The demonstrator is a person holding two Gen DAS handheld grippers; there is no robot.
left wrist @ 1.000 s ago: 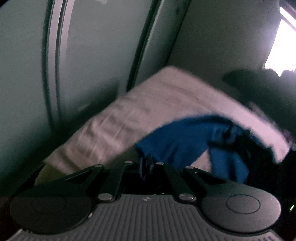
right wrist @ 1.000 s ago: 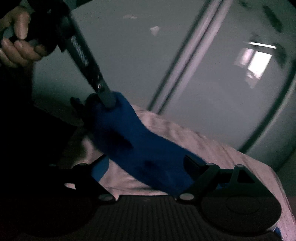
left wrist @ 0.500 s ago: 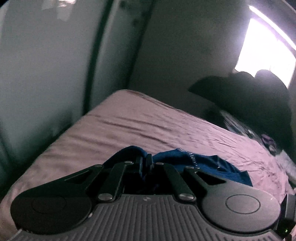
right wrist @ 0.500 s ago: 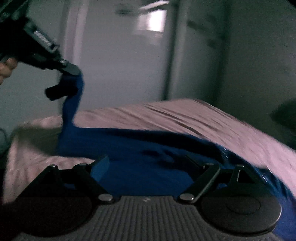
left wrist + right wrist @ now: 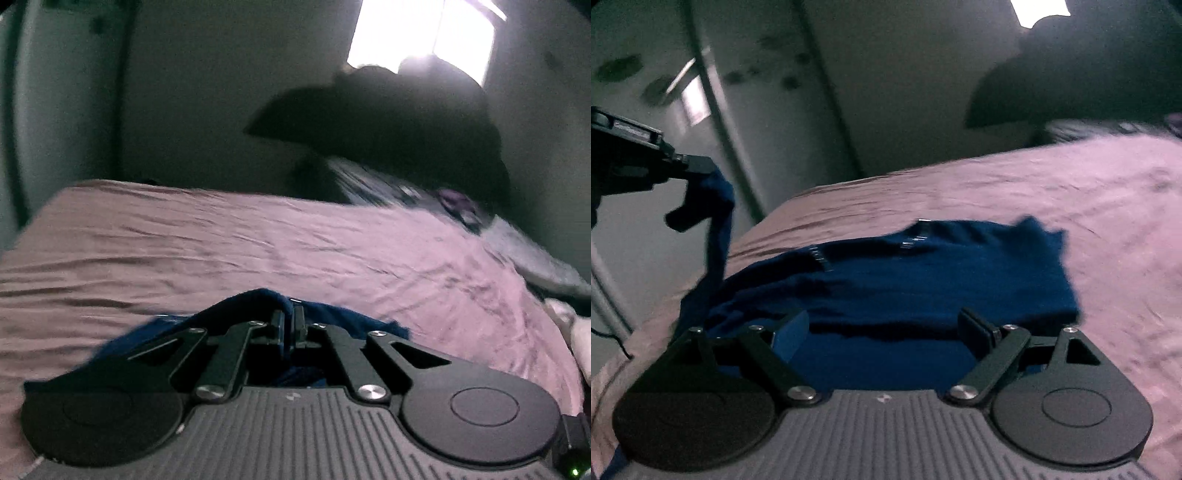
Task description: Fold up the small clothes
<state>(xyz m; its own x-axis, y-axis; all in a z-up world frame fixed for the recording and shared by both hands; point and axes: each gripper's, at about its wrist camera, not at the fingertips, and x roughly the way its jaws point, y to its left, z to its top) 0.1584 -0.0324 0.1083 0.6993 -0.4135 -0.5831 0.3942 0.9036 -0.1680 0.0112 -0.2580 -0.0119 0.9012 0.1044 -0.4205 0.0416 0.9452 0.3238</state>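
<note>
A dark blue garment [image 5: 923, 273] lies spread on the pink bed sheet [image 5: 1071, 192], with small pale marks along its far edge. One corner of it rises off the bed at the left, where my left gripper [image 5: 698, 166] is shut on it. In the left wrist view the left gripper [image 5: 290, 325] has its jaws together on a fold of the blue garment [image 5: 258, 299]. My right gripper [image 5: 882, 332] stands open low over the near part of the garment. The cloth lies between and under its fingers [image 5: 975, 328], and they do not pinch it.
Pale wardrobe doors [image 5: 757, 110] stand beyond the bed's left side. A dark heap [image 5: 388, 122] sits under a bright window [image 5: 424, 33] at the far end, with bedding [image 5: 535, 254] beside it. A thin cable [image 5: 609, 339] hangs at the bed's left edge.
The garment hung between the grippers a second ago; it now lies flat on the bed. Both views have swung and levelled. The left gripper keeps its corner; the right stays open.
</note>
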